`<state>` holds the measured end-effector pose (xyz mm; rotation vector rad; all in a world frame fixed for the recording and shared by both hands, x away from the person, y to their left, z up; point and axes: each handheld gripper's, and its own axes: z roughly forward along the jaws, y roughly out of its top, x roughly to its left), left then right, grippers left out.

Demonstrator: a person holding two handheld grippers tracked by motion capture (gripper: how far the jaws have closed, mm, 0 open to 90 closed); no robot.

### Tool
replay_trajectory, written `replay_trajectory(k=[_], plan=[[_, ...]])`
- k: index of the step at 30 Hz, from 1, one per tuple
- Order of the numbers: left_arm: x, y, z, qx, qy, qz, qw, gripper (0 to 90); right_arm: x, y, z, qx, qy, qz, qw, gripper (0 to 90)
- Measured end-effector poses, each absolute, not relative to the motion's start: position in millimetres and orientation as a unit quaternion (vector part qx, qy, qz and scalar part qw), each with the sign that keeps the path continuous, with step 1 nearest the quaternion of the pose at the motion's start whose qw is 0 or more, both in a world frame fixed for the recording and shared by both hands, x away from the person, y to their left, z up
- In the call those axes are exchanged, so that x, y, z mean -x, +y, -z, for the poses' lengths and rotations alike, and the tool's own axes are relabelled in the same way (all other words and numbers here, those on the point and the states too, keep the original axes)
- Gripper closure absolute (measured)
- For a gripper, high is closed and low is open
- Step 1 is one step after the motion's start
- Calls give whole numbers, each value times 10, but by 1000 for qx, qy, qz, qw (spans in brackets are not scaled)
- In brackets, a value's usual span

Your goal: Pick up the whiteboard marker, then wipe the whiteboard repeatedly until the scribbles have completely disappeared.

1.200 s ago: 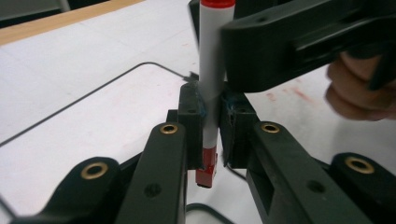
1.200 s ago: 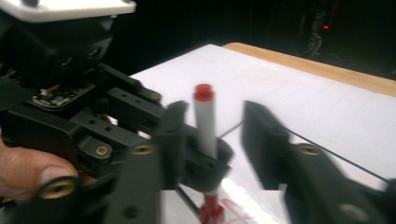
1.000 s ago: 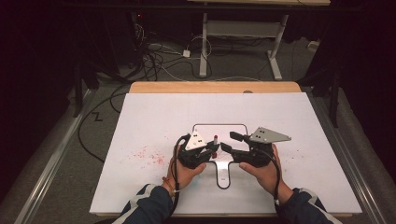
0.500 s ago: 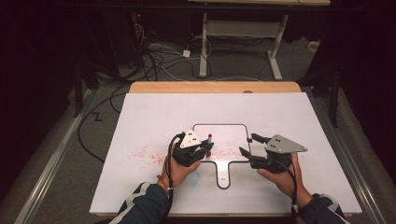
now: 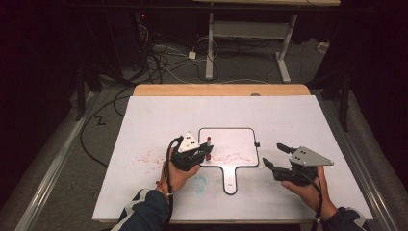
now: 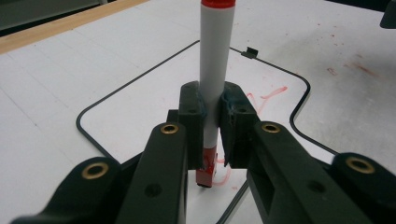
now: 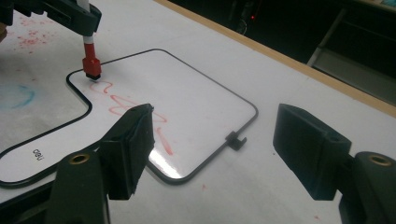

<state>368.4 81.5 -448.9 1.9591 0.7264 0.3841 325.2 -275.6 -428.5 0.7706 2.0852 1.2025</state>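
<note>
Marker (image 6: 212,84) clamped upright in left gripper (image 6: 211,126) over whiteboard (image 5: 240,139).

one fixed camera overhead, two riding close on the hand-held tools

the high view looks forward and down from the person's side, taking in the whole white counter (image 5: 308,120), the floor beyond and both forearms at the bottom edge. the left gripper view sits low and very near, facing along the left tool (image 6: 212,126) across the small whiteboard (image 6: 154,93) toward the counter's far wooden edge. the right gripper view looks along the right tool (image 7: 219,144), slanting over the same whiteboard from its clip side. all three share the whiteboard, its red scribble (image 7: 135,112) and the red marker (image 6: 212,70).
</note>
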Motion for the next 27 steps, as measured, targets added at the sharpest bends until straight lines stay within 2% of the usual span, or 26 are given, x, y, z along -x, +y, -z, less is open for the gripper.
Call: replay_trajectory(k=[10,27], plan=[[-3691,854,4513,-813,294,-160,476,786,-3106,-2867,4365,-278,783,-451,325,258],[-3741,736,4580,-796,303,-170,495,787,-3098,-2819,4436,-282,797,-422,326,268]])
